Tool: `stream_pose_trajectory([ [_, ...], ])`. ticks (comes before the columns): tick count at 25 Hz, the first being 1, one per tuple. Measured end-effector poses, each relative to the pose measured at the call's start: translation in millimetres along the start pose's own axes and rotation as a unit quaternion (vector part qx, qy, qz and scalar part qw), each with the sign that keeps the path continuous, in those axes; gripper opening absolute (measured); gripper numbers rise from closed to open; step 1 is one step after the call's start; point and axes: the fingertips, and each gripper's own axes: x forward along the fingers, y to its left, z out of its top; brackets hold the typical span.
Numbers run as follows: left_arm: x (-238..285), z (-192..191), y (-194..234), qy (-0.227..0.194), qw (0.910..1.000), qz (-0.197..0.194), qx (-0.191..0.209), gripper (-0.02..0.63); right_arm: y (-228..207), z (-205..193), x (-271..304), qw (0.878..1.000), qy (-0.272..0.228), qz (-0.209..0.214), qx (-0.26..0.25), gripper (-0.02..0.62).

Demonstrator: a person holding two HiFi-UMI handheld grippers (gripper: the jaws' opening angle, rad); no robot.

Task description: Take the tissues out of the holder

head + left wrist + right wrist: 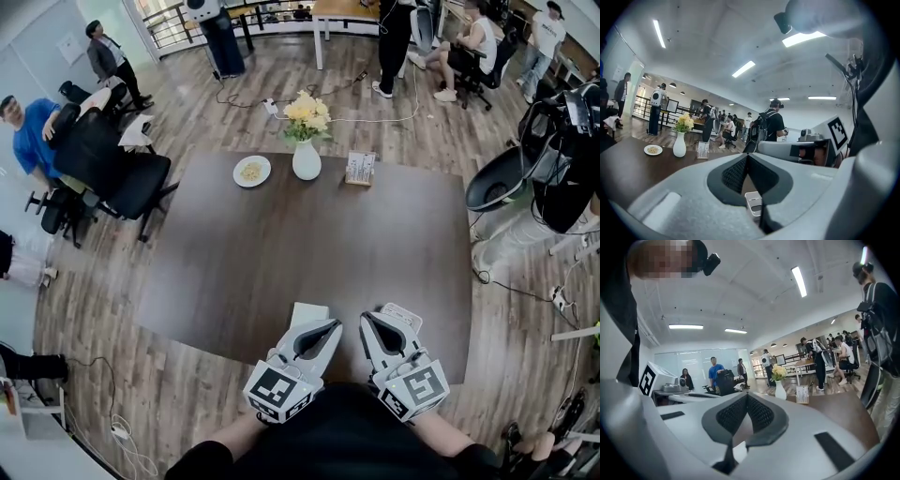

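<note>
The tissue holder (360, 169) stands upright at the far side of the dark table (281, 253), with white tissues in it, to the right of the vase. It also shows small in the left gripper view (702, 150) and in the right gripper view (802, 393). My left gripper (333, 325) and right gripper (367, 319) hover side by side over the table's near edge, far from the holder. Both are shut, with nothing between the jaws. In each gripper's own view the left gripper (747, 157) and the right gripper (746, 395) have their jaws meeting at the tip.
A white vase of yellow flowers (306, 150) and a small plate (251, 171) stand left of the holder. A white flat piece (307, 313) lies on the table just beyond my left gripper. Office chairs (122, 173) and several people surround the table.
</note>
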Motion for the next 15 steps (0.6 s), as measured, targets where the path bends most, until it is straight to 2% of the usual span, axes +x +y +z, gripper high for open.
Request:
stream_pose_trajectory([
  [7, -2, 2, -3, -0.005, 0.9999, 0.009, 0.003, 0.006, -1, 9, -6, 1.0, -0.025, -0.004, -0.018, 0.009],
  [15, -1, 8, 5, -0.008, 0.9999, 0.012, 0.003, 0.006, -1, 13, 2, 0.999, -0.023, 0.0, -0.024, 0.009],
])
